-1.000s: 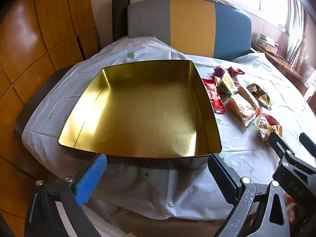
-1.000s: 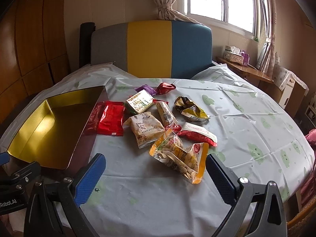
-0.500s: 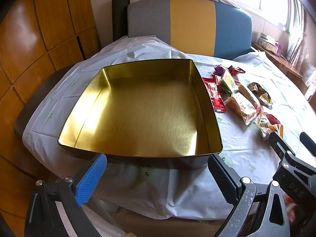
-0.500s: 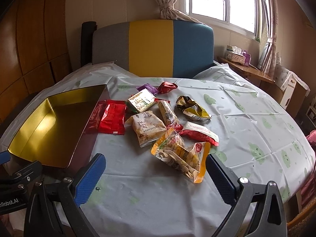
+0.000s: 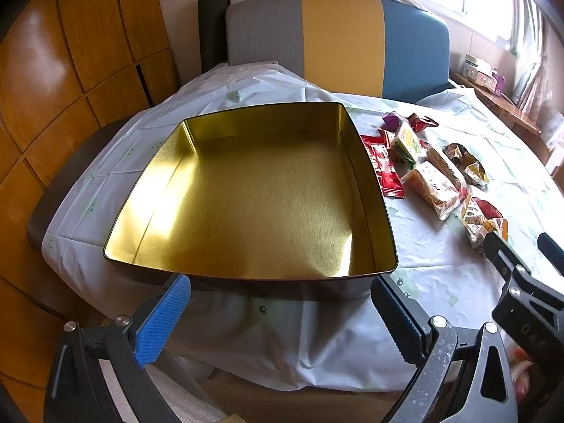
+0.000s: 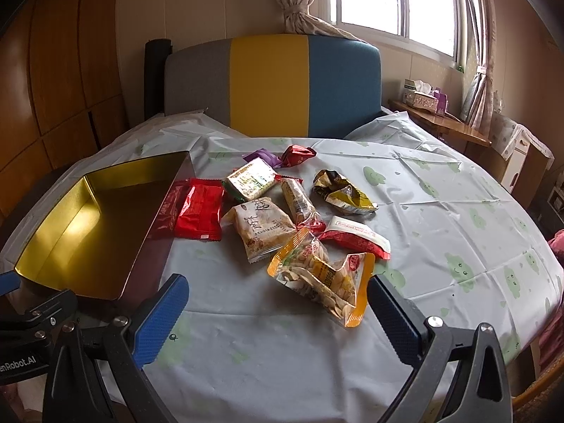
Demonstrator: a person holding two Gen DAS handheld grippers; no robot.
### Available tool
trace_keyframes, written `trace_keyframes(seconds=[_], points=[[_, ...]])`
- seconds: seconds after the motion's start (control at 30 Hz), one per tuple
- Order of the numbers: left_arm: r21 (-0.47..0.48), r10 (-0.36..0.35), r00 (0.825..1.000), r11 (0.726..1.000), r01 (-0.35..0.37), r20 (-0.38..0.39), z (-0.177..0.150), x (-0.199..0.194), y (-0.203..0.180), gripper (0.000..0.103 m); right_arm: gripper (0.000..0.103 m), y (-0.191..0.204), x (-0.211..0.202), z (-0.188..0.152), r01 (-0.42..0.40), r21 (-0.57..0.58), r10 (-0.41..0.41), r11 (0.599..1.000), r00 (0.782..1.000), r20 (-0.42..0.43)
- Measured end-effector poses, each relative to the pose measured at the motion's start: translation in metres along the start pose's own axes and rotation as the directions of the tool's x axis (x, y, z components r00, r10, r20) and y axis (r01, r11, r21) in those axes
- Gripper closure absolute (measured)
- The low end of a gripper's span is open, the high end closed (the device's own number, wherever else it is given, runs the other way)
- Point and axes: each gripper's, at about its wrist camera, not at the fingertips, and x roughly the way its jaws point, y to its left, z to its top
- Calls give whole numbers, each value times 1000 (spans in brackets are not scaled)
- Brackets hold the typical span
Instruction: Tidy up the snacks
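An empty gold tin (image 5: 382,227) (image 6: 102,183) sits on the table's left side. Several snack packets lie in a loose pile to its right: a red packet (image 6: 201,211) (image 5: 382,169) beside the tin wall, a beige cracker bag (image 6: 262,229), a clear orange-edged nut bag (image 6: 324,278) nearest me, a white and red packet (image 6: 356,238), a crumpled gold wrapper (image 6: 338,194). My left gripper (image 5: 282,317) stands open just before the tin's near wall. Short of the nut bag, my right gripper (image 6: 278,313) is also open, holding nothing.
A white tablecloth with green prints (image 6: 458,211) covers the round table. Behind it stands a grey, yellow and blue chair back (image 6: 275,81). Wood panelling (image 5: 70,70) is at the left, and a side shelf with a tissue box (image 6: 421,97) at the right.
Both grippers have drifted slightly; the tin and snacks sit a little differently in view. Nothing was picked up or moved on the table.
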Motion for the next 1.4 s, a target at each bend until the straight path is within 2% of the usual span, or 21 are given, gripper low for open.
trace_keyframes(seconds=[0.27,0.63,0.77,0.83,0.9,1.0,1.07,1.2,1.27,1.33,1.4], points=[[60,10,999,998,-12,46,2,-7,-12,0,0,-12,-1,2,11,22,-11,1000,1000,20],[121,-12,999,993,7,40,7,-4,-29,0,0,-24,0,5,16,39,-17,999,999,39],[164,-84,995,984,74,55,8,-8,-39,0,0,-36,4,7,-14,44,12,999,999,44],[198,-152,987,970,141,42,10,-10,-47,0,0,-44,5,9,-2,52,0,999,999,44],[228,-200,980,954,193,8,13,-9,-58,0,0,-57,8,11,42,59,-45,997,998,45],[251,-233,971,938,239,-56,18,-1,-78,0,0,-85,14,14,134,96,-139,986,989,43],[236,-276,956,927,293,-102,21,5,-92,0,0,-102,16,15,174,117,-180,978,983,42],[159,-401,900,890,426,-169,34,16,-122,0,0,-135,20,17,274,124,-281,954,959,42],[139,-444,879,873,468,-175,40,20,-135,0,0,-145,22,17,293,129,-299,947,953,37],[111,-468,868,866,488,-164,45,23,-149,0,0,-155,22,15,312,143,-319,939,948,26],[103,-520,840,837,538,-156,48,26,-163,0,0,-164,25,13,318,159,-324,935,946,9]])
